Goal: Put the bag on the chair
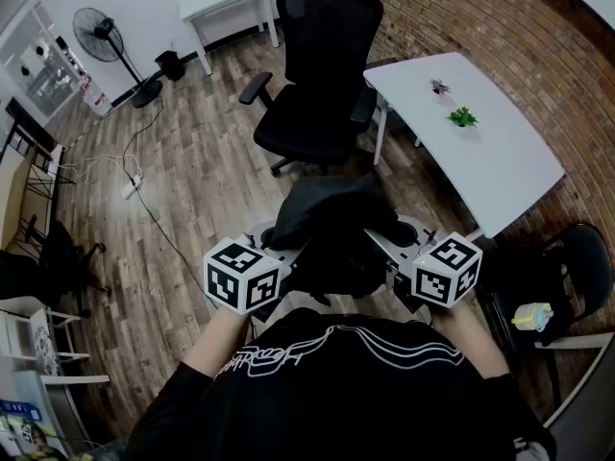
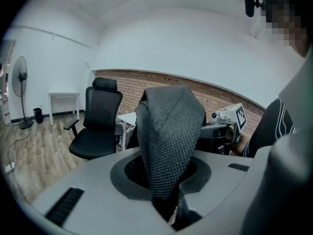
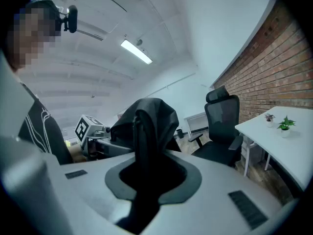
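A black bag (image 1: pixel 332 224) hangs in the air between my two grippers, close in front of the person's chest. My left gripper (image 1: pixel 279 257) is shut on a woven grey strap (image 2: pixel 168 141) of the bag. My right gripper (image 1: pixel 394 253) is shut on a black fold of the bag (image 3: pixel 146 126). The black office chair (image 1: pixel 322 75) stands ahead of the bag on the wood floor, its seat bare; it also shows as the chair (image 2: pixel 98 126) in the left gripper view and the chair (image 3: pixel 220 131) in the right gripper view.
A white table (image 1: pixel 480 142) with two small plants (image 1: pixel 462 117) stands right of the chair along the brick wall. A second black chair (image 1: pixel 577 267) holds a bottle at the right. A fan (image 1: pixel 106 36), a small white desk (image 1: pixel 226 3) and a floor cable (image 1: pixel 135 181) lie at the left.
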`<state>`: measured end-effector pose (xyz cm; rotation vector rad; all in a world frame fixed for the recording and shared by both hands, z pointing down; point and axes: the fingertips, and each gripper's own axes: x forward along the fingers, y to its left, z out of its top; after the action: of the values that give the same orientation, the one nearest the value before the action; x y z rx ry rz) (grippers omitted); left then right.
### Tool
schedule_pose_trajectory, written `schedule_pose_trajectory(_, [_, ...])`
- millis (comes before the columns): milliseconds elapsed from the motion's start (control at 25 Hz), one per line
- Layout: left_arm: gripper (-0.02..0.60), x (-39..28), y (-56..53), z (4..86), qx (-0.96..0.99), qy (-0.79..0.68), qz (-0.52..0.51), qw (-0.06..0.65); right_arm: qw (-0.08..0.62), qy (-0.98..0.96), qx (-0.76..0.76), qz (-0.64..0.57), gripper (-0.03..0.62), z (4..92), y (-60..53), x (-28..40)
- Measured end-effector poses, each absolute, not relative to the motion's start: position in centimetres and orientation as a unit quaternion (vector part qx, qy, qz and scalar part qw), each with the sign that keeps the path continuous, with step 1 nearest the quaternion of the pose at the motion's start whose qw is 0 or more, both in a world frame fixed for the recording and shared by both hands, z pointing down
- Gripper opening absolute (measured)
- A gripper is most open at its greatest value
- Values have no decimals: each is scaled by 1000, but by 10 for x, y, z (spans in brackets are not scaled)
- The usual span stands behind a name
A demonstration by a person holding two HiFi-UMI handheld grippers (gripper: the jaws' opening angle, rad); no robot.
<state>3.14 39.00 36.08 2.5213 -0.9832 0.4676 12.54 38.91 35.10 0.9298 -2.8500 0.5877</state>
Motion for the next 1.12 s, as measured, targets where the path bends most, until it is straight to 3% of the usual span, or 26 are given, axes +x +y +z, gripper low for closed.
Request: schedule_pose_trajectory(1120, [97, 45, 328, 385, 896, -329, 190, 232, 51, -916, 328, 225, 52, 373, 331, 139])
